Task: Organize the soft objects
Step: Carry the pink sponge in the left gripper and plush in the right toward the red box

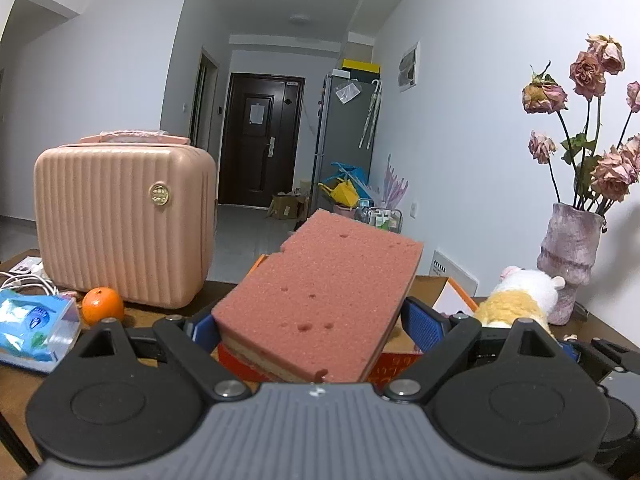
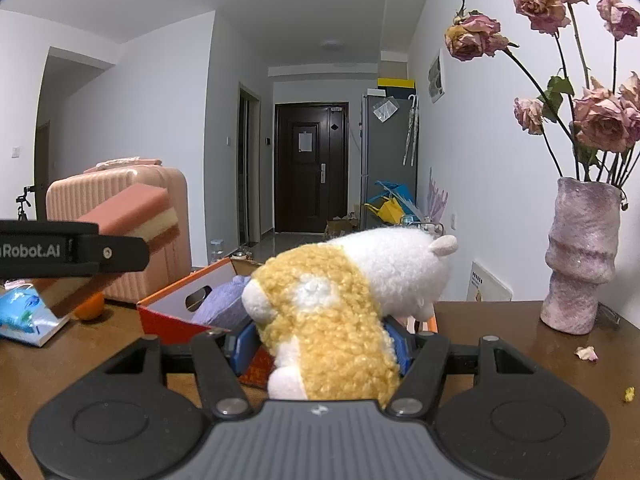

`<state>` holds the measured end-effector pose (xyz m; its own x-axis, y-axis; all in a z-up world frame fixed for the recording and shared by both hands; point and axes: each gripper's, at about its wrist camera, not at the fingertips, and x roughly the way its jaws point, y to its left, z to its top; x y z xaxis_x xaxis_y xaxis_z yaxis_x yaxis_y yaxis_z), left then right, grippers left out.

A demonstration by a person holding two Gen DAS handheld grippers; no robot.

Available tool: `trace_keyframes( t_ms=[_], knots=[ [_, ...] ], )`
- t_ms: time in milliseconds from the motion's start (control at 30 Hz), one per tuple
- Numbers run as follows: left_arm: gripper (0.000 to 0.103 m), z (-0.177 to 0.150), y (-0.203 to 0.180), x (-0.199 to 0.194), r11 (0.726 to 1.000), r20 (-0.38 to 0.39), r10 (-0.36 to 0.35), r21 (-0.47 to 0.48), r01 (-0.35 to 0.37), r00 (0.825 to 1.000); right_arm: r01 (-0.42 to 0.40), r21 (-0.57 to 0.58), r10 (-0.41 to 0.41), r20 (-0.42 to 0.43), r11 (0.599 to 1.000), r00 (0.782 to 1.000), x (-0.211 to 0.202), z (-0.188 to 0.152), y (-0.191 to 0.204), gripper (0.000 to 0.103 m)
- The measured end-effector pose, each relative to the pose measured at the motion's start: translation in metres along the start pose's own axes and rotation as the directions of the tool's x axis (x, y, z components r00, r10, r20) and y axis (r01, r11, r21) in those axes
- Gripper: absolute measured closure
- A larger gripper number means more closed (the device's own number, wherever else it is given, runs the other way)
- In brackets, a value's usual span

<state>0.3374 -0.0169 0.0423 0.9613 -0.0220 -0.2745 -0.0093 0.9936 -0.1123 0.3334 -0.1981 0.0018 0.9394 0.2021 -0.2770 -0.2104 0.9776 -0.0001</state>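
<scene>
Left claw point(image 1: 312, 324) clamped on the sponge point(image 1: 320, 300): blue pads at 9 and 3 o'clock press its sides, jaws wide. Sponge is layered, pink over cream, tilted up toward 12 o'clock, held clear of the counter point(image 1: 24, 380). From the right wrist view the same sponge point(image 2: 132, 216) sticks out of the left claw point(image 2: 120, 252) at 9 o'clock, in front of the case point(image 2: 116, 240).

Right claw point(image 2: 320, 344) clamped on the plush point(image 2: 340, 304), yellow and white, pads squeezing its lower body; head points to 1 o'clock. In the left view the plush point(image 1: 516, 300) shows at 3 o'clock.

Box point(image 2: 176, 304), orange, open top, sits on the counter point(image 2: 88, 356) straight ahead of both claws, just behind and under the held items. A lilac soft thing point(image 2: 224, 304) lies inside it. The sponge hides most of the box point(image 1: 452, 300) in the left view.

Around:
- pink ribbed case point(image 1: 120, 224) at 10 o'clock, upright
- orange point(image 1: 103, 305) just in front of the case
- blue tissue pack point(image 1: 32, 328) at 9 o'clock, white cable point(image 1: 28, 282) behind it
- vase point(image 2: 580, 256) with dried roses point(image 2: 596, 120) at 3 o'clock, by the wall
- petal point(image 2: 586, 353) and a yellow crumb point(image 2: 629, 394) on the counter near the vase
</scene>
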Motion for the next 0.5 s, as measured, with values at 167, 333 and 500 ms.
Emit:
trace_keyframes(
  t_ms=[167,333,500],
  knots=[
    [0.011,0.007,-0.005,0.016,1.0,0.008,-0.007,-0.004,0.007,1.0,0.004,-0.001,-0.004,0.002,1.0,1.0,0.016,0.005,-0.002,0.041],
    [0.011,0.013,-0.007,0.033,1.0,0.01,-0.009,-0.015,0.009,1.0,0.01,-0.002,-0.01,0.003,1.0,1.0,0.033,0.011,-0.004,0.041],
    [0.011,0.019,-0.004,0.051,0.999,0.008,-0.006,-0.034,0.006,1.0,0.018,0.001,-0.018,0.001,1.0,1.0,0.053,0.016,-0.007,0.041]
  ],
)
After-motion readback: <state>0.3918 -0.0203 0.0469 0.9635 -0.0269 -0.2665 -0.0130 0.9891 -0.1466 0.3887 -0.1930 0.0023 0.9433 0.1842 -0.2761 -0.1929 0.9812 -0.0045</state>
